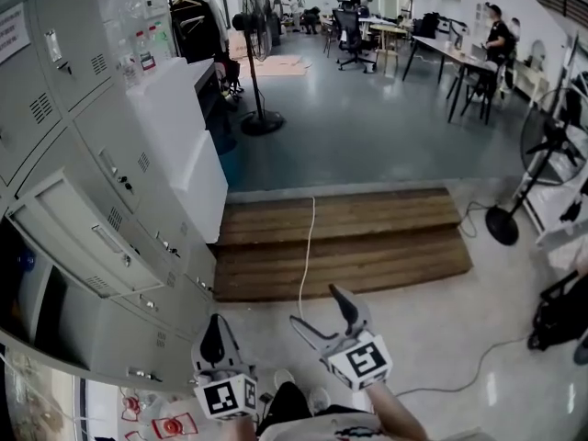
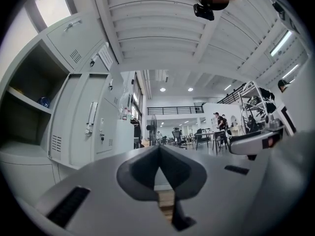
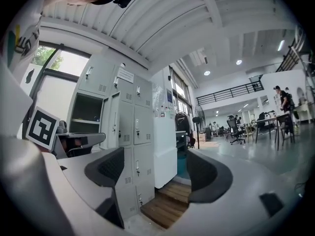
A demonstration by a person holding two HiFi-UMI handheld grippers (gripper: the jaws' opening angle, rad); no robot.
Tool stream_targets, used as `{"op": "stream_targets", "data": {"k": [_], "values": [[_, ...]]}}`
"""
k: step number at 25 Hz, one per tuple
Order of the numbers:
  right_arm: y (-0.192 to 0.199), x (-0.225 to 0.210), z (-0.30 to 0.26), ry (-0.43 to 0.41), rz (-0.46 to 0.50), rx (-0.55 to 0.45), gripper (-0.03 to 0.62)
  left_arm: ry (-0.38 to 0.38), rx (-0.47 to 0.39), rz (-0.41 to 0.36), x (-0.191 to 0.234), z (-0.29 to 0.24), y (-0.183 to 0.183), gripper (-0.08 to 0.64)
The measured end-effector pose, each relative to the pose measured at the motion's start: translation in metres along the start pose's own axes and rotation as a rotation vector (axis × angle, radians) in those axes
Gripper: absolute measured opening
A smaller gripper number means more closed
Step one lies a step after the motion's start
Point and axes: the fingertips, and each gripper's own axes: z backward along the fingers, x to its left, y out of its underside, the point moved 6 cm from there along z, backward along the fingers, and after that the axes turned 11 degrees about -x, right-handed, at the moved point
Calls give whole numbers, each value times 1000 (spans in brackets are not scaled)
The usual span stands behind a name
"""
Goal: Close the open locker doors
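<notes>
A bank of grey lockers [image 1: 101,154] runs down the left of the head view. One door [image 1: 87,235] stands swung out, and its dark compartment [image 1: 23,288] shows beside it. In the left gripper view the same open compartment [image 2: 24,109] has a shelf, with the open door [image 2: 81,119] to its right. My left gripper [image 1: 213,327] is shut and empty, apart from the lockers, jaws touching [image 2: 158,154]. My right gripper [image 1: 319,309] is open and empty, held beside the left one. Between its pads [image 3: 156,168] I see closed locker doors [image 3: 129,132] and an open compartment [image 3: 86,114].
A white cabinet [image 1: 188,145] stands past the lockers. A wooden platform [image 1: 340,242] with a white cable [image 1: 308,246] lies ahead. Standing fans [image 1: 255,53] [image 1: 551,150] flank the floor. A black bag [image 1: 560,310] and cable lie at right. Desks and people fill the far room.
</notes>
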Motion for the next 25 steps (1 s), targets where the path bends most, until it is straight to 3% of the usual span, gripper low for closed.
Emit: {"op": "stream_targets", "data": {"k": [8, 16, 25], "values": [[-5, -2, -37, -44, -1, -52, 396, -52, -39, -50, 21, -23, -4, 5], [-9, 14, -102, -155, 21, -86, 396, -226, -59, -74, 91, -30, -10, 5], [17, 85, -228, -475, -47, -97, 396, -544, -11, -152, 191, -3, 9, 5]]}}
